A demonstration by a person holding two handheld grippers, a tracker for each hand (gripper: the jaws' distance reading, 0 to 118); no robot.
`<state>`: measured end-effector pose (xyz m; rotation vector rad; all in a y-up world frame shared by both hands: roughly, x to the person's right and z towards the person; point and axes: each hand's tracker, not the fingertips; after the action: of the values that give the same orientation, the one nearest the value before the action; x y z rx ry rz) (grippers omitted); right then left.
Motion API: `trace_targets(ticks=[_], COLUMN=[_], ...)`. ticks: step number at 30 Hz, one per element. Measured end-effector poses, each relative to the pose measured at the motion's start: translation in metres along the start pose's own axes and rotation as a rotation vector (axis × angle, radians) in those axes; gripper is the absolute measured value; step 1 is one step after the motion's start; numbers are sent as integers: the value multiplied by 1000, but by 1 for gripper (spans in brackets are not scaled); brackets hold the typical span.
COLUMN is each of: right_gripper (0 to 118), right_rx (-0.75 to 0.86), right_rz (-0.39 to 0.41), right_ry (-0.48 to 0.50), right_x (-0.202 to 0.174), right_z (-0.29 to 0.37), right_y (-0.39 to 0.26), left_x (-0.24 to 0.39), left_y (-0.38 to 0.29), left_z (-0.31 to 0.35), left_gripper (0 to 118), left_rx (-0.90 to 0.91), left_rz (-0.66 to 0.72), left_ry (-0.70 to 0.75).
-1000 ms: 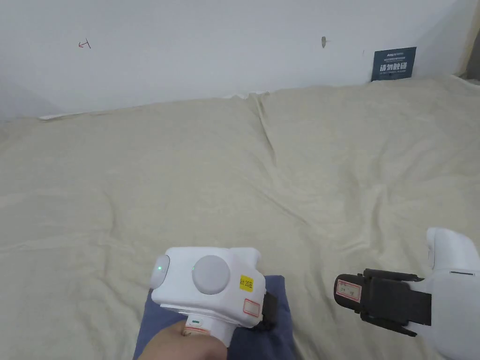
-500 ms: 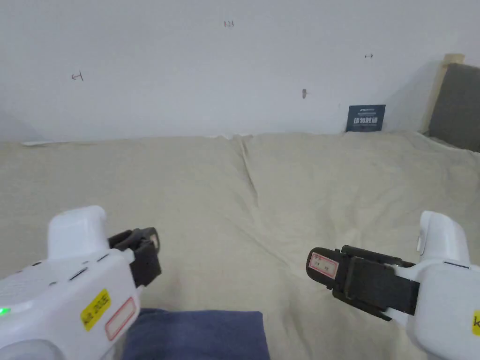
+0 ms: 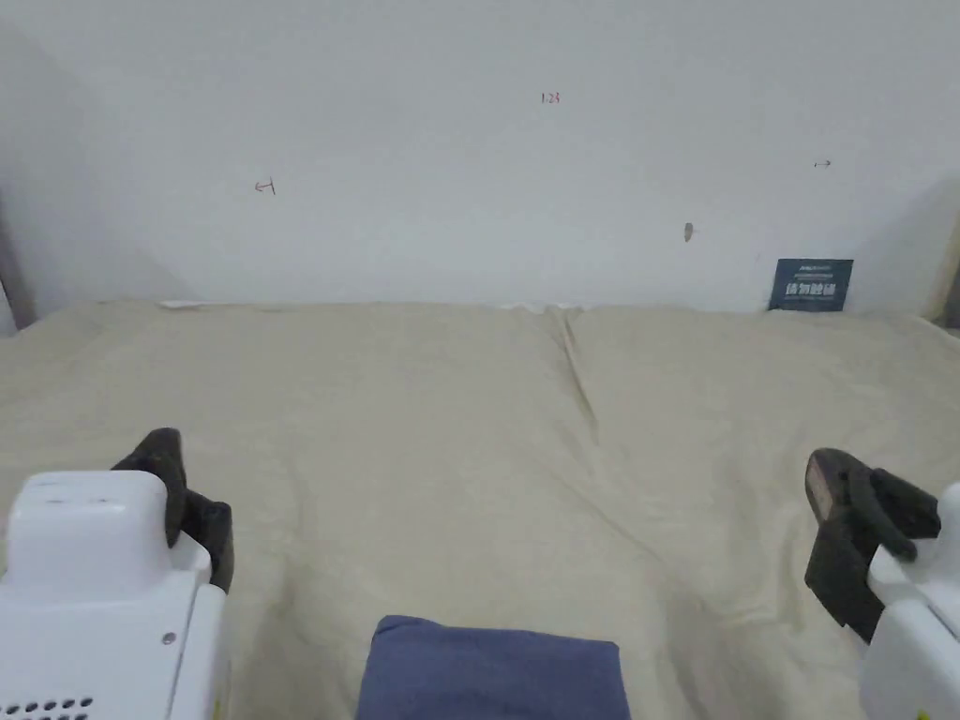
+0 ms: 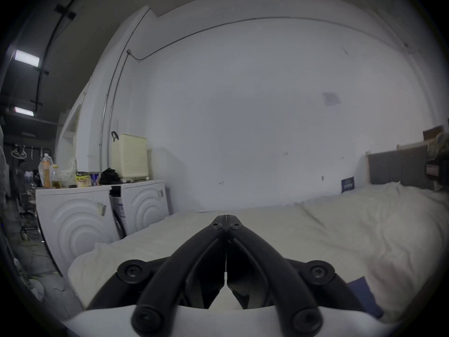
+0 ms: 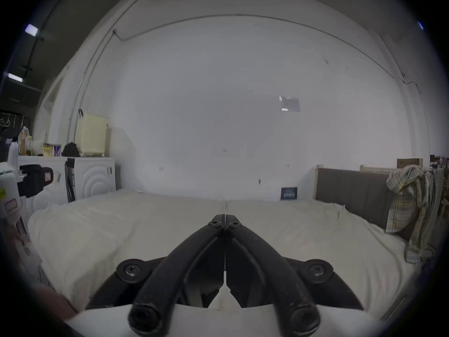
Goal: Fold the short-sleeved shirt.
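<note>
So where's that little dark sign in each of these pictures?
Head view: the sign is at the far right, against the wall where the bed ends.
Left gripper view: sign right of centre, just left of the grey headboard.
Right gripper view: sign right of centre, again left of the headboard.
Shared landmark: the seam running down the bed cover, always left of the sign.

The shirt point(image 3: 492, 667), dark blue, lies folded into a compact flat rectangle at the bottom centre of the head view, its lower part cut off.
</note>
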<state>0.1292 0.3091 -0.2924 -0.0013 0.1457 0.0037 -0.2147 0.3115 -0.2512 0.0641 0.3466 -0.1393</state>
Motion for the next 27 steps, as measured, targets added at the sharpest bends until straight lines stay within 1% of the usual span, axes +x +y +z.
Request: trace_targets(ticks=[1,2,3,4,8,12,17,19,21,23,25,26,27], right_gripper=[0,0,0,0,0,0,0,0,0,0,0,0,0], right_rx=[-12,-13,-19,-29,-63,-52,-50,-26,15,15,-136,-271,-477], right_rz=[-33,-41,-25,-6,-25,-48,-50,-63,-66,-43,1,17,23], right_ry=[-5,-38,-73,-95,-106,-127,-121,-109,-75,-1,148,231,339], right_x=[3,3,4,7,16,23,22,21,18,11,-1,-9,-16], right_z=[3,6,9,10,12,13,15,19,16,5,-24,-44,-69], right_y=[-8,-15,-22,-26,-27,-22,-19,-11,4,21,32,30,24], left_x=[0,0,1,4,5,9,11,7,2,-5,-9,-11,-13], left_y=[-3,-7,-9,-10,-11,-12,-11,-3,8,16,21,20,19], left_z=[1,1,2,1,-1,-3,-3,-2,0,0,-3,-5,-7], left_gripper=[0,0,0,0,0,0,0,0,0,0,0,0,0], left_rx=[-13,-30,-22,-23,-26,-39,-52,-51,-32,-29,-58,-87,-121], left_rz=[11,51,73,58,47,33,20,17,32,30,23,32,54], left_ry=[-11,-39,-44,-29,-38,-46,-49,-53,-70,-79,-97,-108,-126])
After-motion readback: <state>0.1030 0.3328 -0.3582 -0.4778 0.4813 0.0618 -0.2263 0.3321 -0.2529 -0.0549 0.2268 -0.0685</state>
